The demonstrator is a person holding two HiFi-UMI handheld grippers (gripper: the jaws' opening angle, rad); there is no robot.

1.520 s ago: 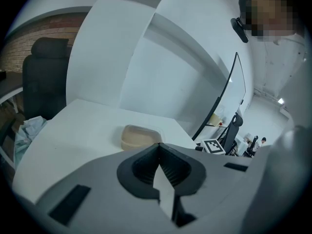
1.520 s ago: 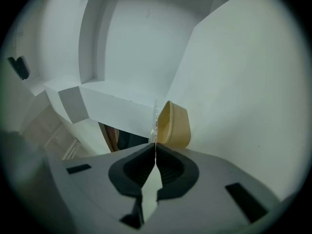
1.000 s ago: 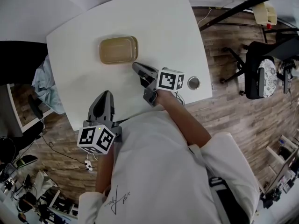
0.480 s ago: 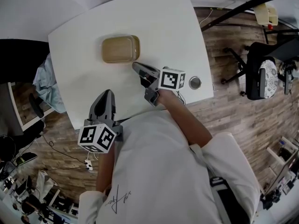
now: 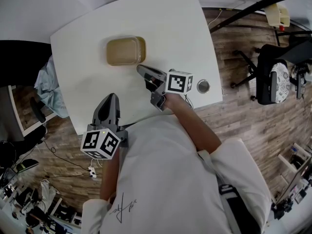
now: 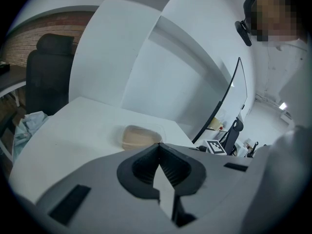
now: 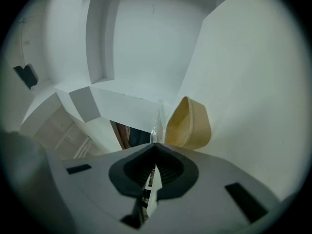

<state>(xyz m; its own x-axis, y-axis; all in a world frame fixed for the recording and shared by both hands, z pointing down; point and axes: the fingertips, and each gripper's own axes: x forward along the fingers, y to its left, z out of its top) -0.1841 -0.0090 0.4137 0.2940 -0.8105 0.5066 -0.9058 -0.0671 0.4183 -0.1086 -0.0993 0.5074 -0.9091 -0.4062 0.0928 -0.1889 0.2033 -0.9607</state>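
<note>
A tan rectangular container (image 5: 126, 50) with a clear lid sits on the white table (image 5: 170, 28). It also shows beyond the left jaws (image 6: 139, 136) and close ahead of the right jaws (image 7: 189, 126). My right gripper (image 5: 140, 68) lies rolled on its side at the container's near right corner. It is shut (image 7: 155, 143), with a thin clear strip of the lid's edge (image 7: 157, 121) running out from between its tips. My left gripper (image 5: 110, 98) hovers over the table's near edge, shut (image 6: 159, 145) and holding nothing, well short of the container.
A round metal grommet (image 5: 203, 86) is set in the table near its right corner. A dark chair (image 6: 48, 77) and a heap of cloth (image 5: 48, 84) stand off the table's left side. An office chair (image 5: 275, 77) is on the wood floor at the right.
In the right gripper view the container looks larger and nearer, and more of its inside shows. The right gripper's tips edged slightly left. The left gripper has barely moved.
</note>
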